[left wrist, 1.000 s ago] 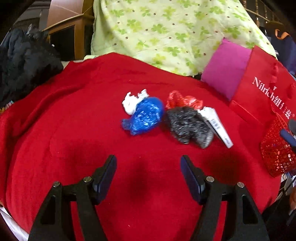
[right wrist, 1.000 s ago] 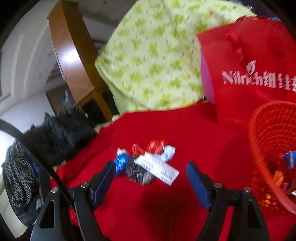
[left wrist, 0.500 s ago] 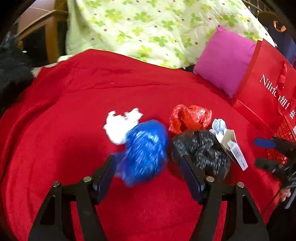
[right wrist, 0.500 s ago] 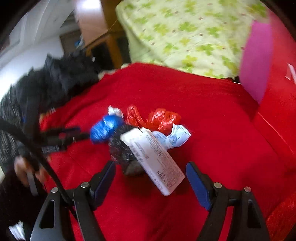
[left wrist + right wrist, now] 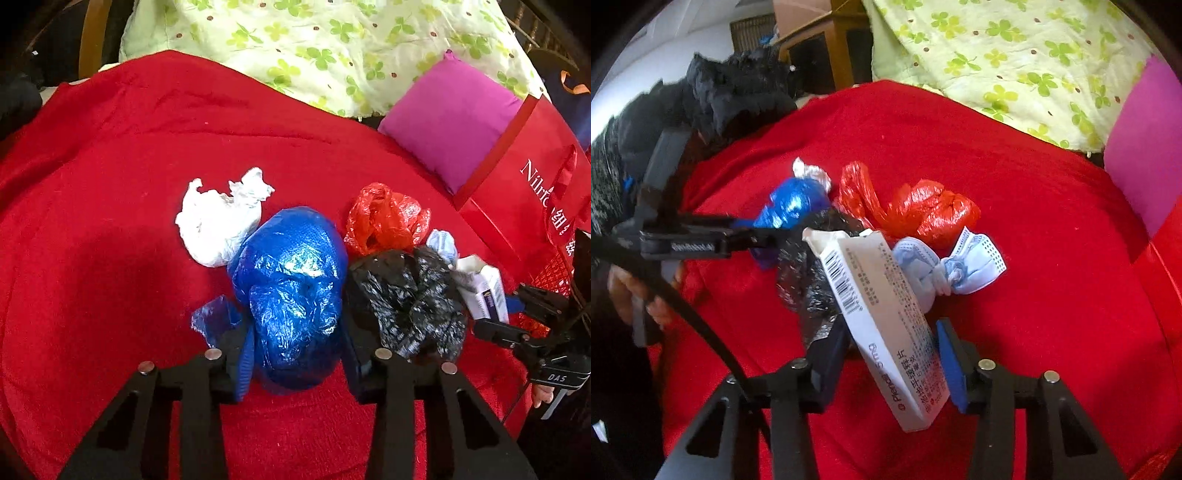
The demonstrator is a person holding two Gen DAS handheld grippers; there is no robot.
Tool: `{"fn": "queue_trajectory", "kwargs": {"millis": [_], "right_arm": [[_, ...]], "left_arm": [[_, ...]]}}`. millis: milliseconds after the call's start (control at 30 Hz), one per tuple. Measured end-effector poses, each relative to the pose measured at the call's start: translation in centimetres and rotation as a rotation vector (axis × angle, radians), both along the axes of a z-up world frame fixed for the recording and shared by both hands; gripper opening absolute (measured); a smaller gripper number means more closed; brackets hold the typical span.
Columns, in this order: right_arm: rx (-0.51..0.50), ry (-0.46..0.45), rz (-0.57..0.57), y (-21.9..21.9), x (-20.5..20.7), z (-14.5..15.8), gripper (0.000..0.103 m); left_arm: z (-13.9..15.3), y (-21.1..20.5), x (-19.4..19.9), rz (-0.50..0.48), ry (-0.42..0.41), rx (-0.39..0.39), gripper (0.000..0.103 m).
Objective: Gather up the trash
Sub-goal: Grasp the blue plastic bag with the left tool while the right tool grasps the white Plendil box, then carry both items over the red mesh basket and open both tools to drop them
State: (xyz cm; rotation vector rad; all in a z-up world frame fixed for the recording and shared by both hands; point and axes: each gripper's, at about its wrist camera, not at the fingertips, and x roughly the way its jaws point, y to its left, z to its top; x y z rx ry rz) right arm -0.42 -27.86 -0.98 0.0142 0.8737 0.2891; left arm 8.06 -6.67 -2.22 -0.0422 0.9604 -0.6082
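A trash pile lies on the red blanket (image 5: 110, 184). My left gripper (image 5: 295, 354) has its fingers on both sides of a crumpled blue plastic bag (image 5: 291, 295), pressing on it. Beside it lie a white tissue wad (image 5: 218, 221), a red plastic bag (image 5: 384, 218) and a black plastic bag (image 5: 406, 295). My right gripper (image 5: 890, 354) has its fingers on both sides of a white medicine box (image 5: 882, 314), close on it. A crumpled blue face mask (image 5: 945, 266) and the red bag (image 5: 923, 210) lie just beyond the box.
A red mesh basket (image 5: 554, 273) stands at the right edge, by a red Nilrich gift bag (image 5: 532, 177) and a magenta cushion (image 5: 454, 118). A green clover quilt (image 5: 314, 48) lies behind. Dark clothing (image 5: 731, 96) is piled at the left.
Both grippers moved forward into the pile. The left one came around the blue bag and narrowed on it. The right one came around the white box and narrowed on it.
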Motion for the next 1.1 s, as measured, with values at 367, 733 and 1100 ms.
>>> {"fn": "queue_trajectory", "kwargs": {"millis": [367,733,1100], "right_arm": [[0.114,-0.11,-0.086,-1.0,-5.9,4.4,0.044],[0.253,-0.307,-0.149,-0.9,-13.6,8.9,0.044],[0.316,-0.439,-0.215,-4.5,-19.0,11.2,0.044]], "left_arm": [[3.2,1.6,-8.0,0.046,-0.093,-0.037,0.041],[9.7,-1.2,-17.0,0.108,-0.343,0.105,0.041],[14.3,-4.8,-21.1,0.083,-0.486,0.17,0.041]]}}
